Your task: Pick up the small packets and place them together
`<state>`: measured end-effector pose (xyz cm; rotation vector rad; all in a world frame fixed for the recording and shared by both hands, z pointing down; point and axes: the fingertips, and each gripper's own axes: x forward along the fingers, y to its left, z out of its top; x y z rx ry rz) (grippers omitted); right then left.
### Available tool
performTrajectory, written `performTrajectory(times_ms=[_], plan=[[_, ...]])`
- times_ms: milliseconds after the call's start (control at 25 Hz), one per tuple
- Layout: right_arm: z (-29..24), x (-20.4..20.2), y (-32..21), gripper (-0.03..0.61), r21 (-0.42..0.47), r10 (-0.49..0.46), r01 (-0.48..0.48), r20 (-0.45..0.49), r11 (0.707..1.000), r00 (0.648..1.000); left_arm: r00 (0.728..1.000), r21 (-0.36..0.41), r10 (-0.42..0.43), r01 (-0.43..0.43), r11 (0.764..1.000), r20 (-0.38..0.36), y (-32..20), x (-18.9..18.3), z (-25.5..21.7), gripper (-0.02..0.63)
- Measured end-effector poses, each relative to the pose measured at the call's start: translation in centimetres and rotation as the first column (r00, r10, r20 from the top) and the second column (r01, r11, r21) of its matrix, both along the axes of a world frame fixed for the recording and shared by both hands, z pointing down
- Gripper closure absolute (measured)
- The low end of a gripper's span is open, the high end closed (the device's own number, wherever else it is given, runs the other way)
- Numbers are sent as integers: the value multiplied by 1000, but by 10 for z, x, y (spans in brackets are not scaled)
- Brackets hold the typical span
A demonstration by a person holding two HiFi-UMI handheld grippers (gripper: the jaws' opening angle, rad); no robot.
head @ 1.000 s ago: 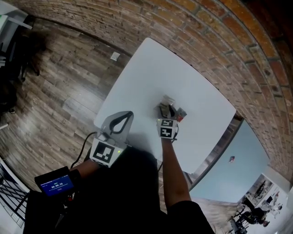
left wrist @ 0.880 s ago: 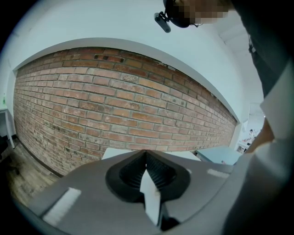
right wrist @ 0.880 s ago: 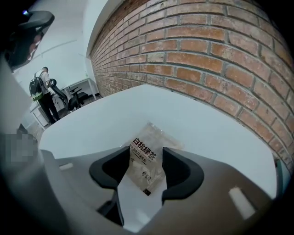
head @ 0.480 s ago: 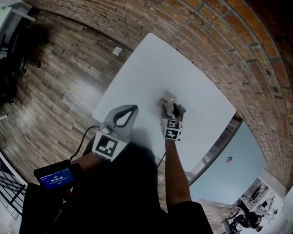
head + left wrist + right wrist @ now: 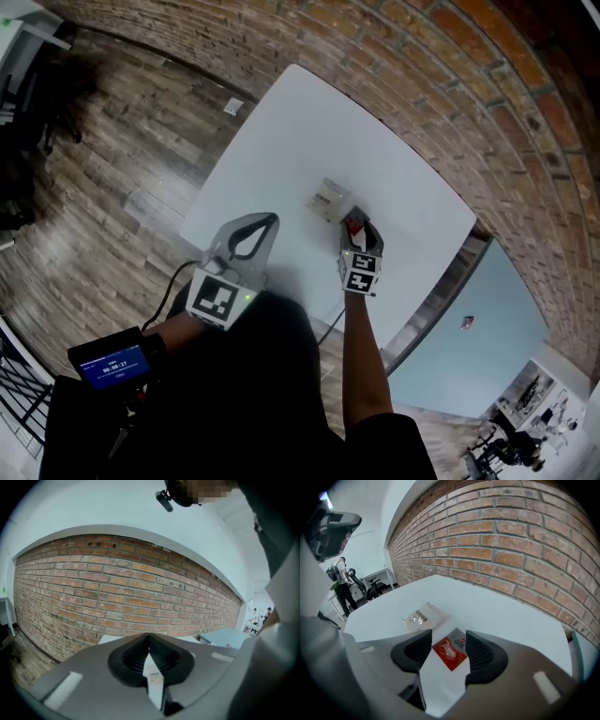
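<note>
Fingers [image 5: 485,656] of right gripper [image 5: 447,635] wide, just closing a little, gripping nothing. Red packet [image 5: 449,652] flat on table [image 5: 501,606] just ahead at 12 o'clock, clear packet [image 5: 421,617] beside it at 10. Left gripper [image 5: 150,654] pinching white packet [image 5: 155,681], nearer edge; both others at 2 o'clock from it, head view.

Three small packets: a clear packet [image 5: 328,199] lying at about 11 o'clock from a red packet [image 5: 451,652], both on the counter [image 5: 281,141], and a white packet [image 5: 154,679] pinched in the left claw [image 5: 267,222]. One counter. Two claws: the right claw [image 5: 448,641] is spread, its jaws just drawn in slightly, with the red packet between them but not pinched. One wrist screen [image 5: 110,361] at 7 o'clock.
</note>
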<state>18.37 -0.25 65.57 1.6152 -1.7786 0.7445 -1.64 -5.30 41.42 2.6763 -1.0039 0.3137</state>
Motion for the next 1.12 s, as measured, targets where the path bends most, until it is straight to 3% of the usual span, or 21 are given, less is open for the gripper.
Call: performTrajectory(times_ms=[400, 720, 1120], plan=[[20, 18, 13, 370, -36, -73, 73, 20, 997, 997, 1000, -13, -7, 7, 1000, 22, 24, 21, 2, 614], [25, 15, 3, 356, -55, -151, 151, 2, 987, 988, 999, -15, -32, 32, 999, 31, 33, 23, 3, 614], [33, 19, 4, 356, -78, -185, 185, 8, 980, 983, 997, -31, -66, 67, 997, 35, 38, 11, 8, 614]])
